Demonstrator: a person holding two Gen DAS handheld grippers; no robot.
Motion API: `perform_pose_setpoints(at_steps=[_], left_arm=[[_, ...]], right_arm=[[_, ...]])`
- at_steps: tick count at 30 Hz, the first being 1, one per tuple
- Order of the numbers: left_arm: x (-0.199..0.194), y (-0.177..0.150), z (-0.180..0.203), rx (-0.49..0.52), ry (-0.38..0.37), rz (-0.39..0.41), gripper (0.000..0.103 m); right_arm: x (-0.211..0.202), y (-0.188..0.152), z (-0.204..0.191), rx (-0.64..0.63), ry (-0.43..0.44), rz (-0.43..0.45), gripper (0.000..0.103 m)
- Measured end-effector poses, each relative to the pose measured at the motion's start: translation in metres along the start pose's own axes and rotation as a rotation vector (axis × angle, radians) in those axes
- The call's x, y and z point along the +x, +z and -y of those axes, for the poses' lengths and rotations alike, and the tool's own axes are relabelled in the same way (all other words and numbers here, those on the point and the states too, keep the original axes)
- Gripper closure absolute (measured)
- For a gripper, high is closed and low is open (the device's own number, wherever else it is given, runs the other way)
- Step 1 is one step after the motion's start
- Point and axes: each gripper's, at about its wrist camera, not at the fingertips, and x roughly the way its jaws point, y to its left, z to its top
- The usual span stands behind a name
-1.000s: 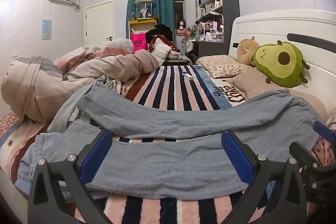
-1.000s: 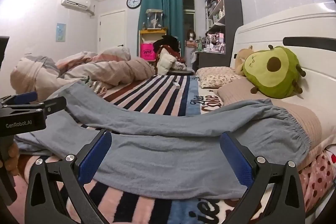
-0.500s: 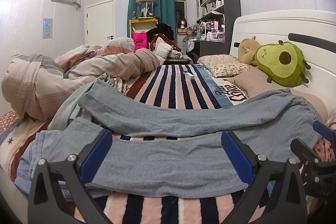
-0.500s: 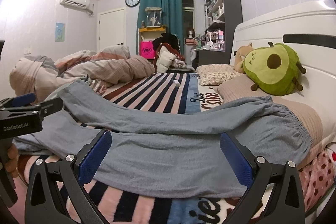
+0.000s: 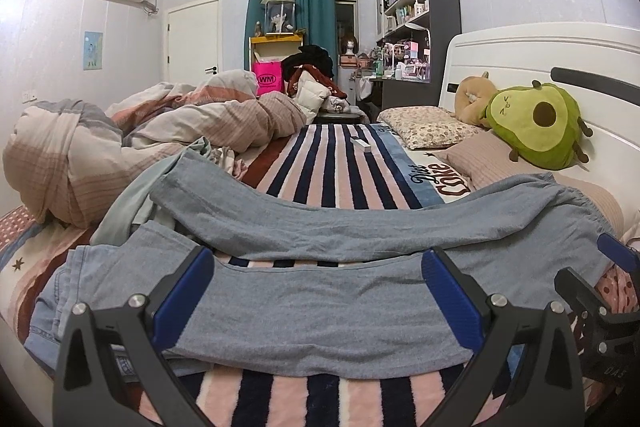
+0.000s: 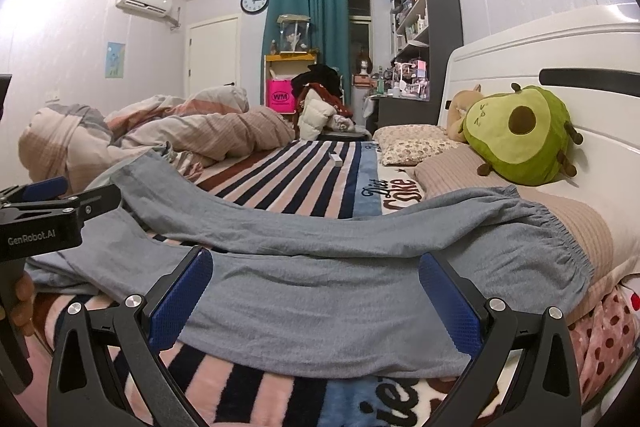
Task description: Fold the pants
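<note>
So the grey sweatpants (image 5: 320, 291) were laid out flat across the striped blanket (image 5: 332, 171) on the bed, waistband (image 6: 560, 239) up on the pillow side by the headboard (image 6: 540, 39), legs running off to the left w/ a thin gap of blanket showing btwn them. Left gripper (image 5: 316, 295) hovered at the near leg, fingers spread wide, nothing in them. Right gripper (image 6: 312, 295) same deal, fully released, pointed at the hip/upper leg area, not touching cloth afaict. Fabric looked like soft light jersey, floppy, prob a bit grabby on that fuzzy blanket so it'd drag rather than slide. IMO best bet was pinching the near leg's edge, one hand by the waistband and one toward the cuff, then lifting it over onto the far leg. Room-wise: open stripes beyond the pants were mostly free except a small white box (image 5: 360, 143). Rumpled duvet (image 5: 120, 147) plus some other clothes crowded the cuff end, and the avocado plush (image 6: 516, 135) sat well behind the waistband. Near bed edge was right under both tools, so pulling toward me could've slid the pants off
</note>
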Motion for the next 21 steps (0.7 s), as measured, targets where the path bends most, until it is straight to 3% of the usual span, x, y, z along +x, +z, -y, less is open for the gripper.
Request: perform_pose_setpoints(at_steps=[21], left_arm=[[0.0017, -0.0028, -0.0017, -0.002, 0.009, 0.000, 0.001]], right_arm=[[-0.0007, -0.0020, -0.0022, -0.015, -0.003, -0.001, 0.000]])
